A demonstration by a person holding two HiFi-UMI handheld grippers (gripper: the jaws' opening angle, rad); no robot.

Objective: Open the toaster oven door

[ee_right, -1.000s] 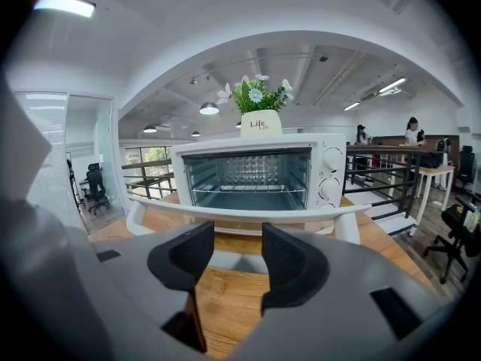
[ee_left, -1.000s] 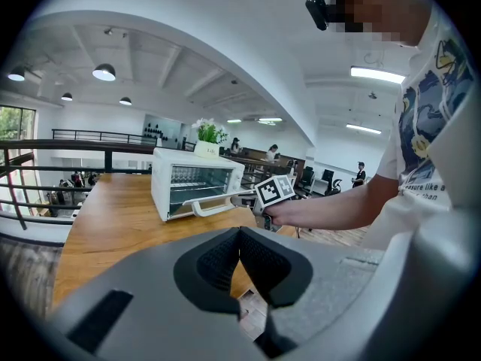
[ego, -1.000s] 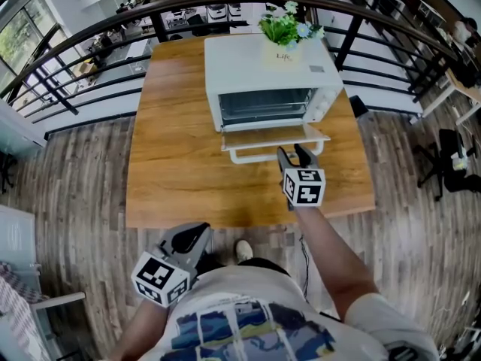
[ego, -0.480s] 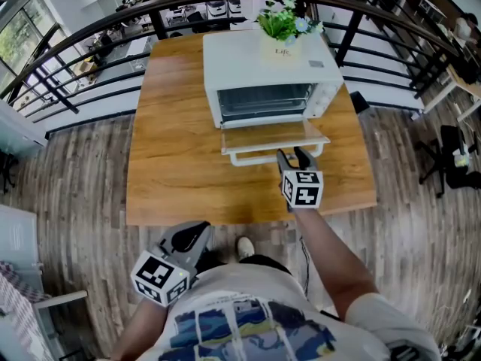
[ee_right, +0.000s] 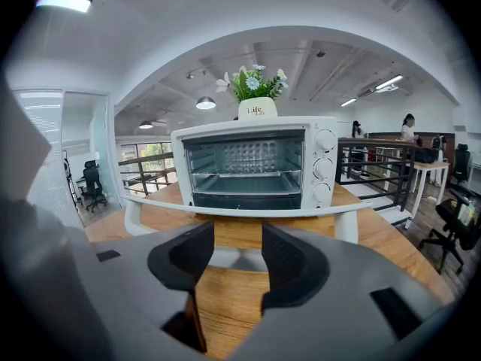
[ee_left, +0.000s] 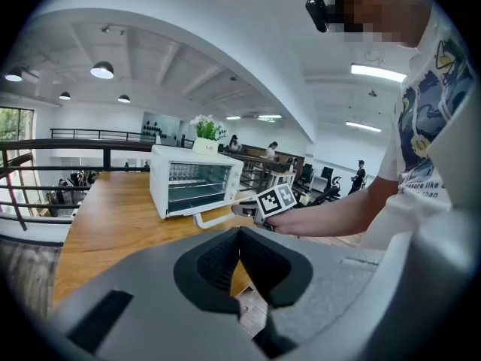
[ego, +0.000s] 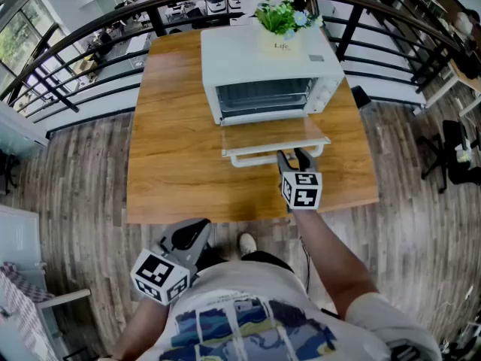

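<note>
Jaws together, the left gripper (ego: 197,235) hangs off the near edge of the desk (ego: 173,164). Farther back stands the toaster oven (ego: 263,59), door (ego: 274,136) folded down flat. The right gripper (ego: 293,156), jaws apart and empty, sits just at the handle (ego: 252,157).

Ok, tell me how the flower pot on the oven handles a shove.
The flower pot looks small and probably light; its leafy bunch spreads wider than its base, so it may tip. Standing on the smooth white top of the toaster oven, it could also slide.
</note>
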